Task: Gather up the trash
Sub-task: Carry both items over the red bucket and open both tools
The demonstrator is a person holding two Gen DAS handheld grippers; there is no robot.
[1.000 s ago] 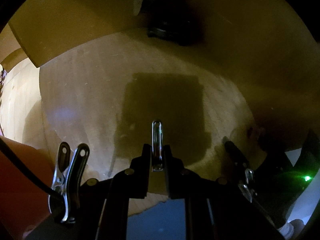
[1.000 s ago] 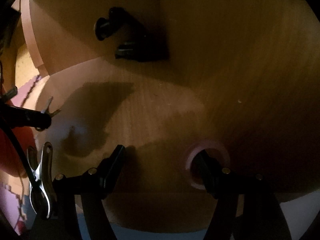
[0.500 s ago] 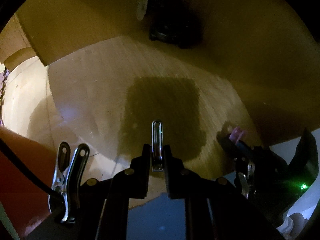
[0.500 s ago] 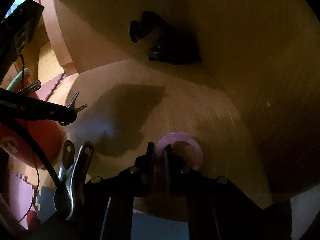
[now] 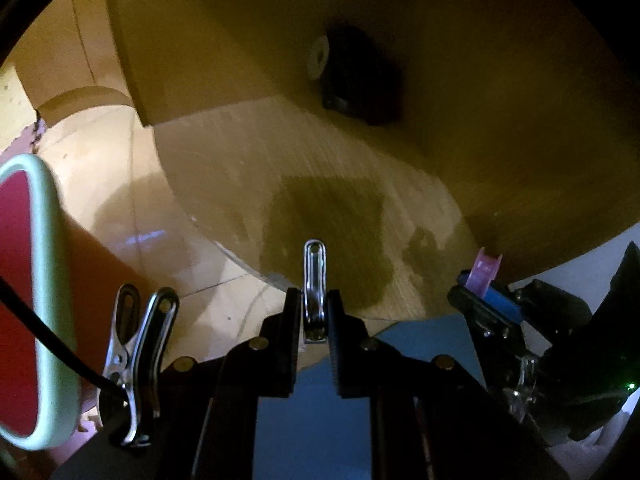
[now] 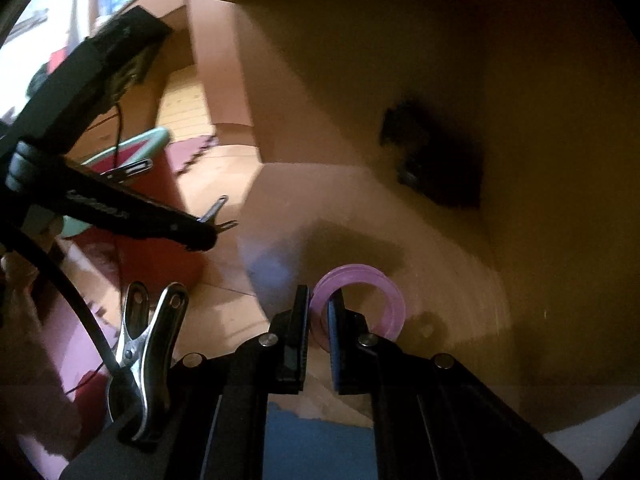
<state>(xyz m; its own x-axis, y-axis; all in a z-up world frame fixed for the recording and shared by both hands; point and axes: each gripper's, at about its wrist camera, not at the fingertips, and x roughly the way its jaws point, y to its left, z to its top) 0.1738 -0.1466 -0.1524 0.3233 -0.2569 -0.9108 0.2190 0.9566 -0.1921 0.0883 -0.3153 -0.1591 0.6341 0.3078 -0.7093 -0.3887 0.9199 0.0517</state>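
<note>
the right gripper (image 6: 318,312) is pinching the wall of a pink tape ring (image 6: 360,300) above the wooden floor (image 6: 320,208), likely light, stiff and slick, while the left gripper (image 5: 315,304) is clamping a metal clip (image 5: 314,280).

metal clip (image 5: 314,288): upright, pinched in tongs | pink ring (image 6: 362,300): rim pinched, held up

Shiny metal clip (image 5: 314,280), translucent pink plastic ring (image 6: 372,292), matt wood-grain shelf (image 5: 248,168)
</note>
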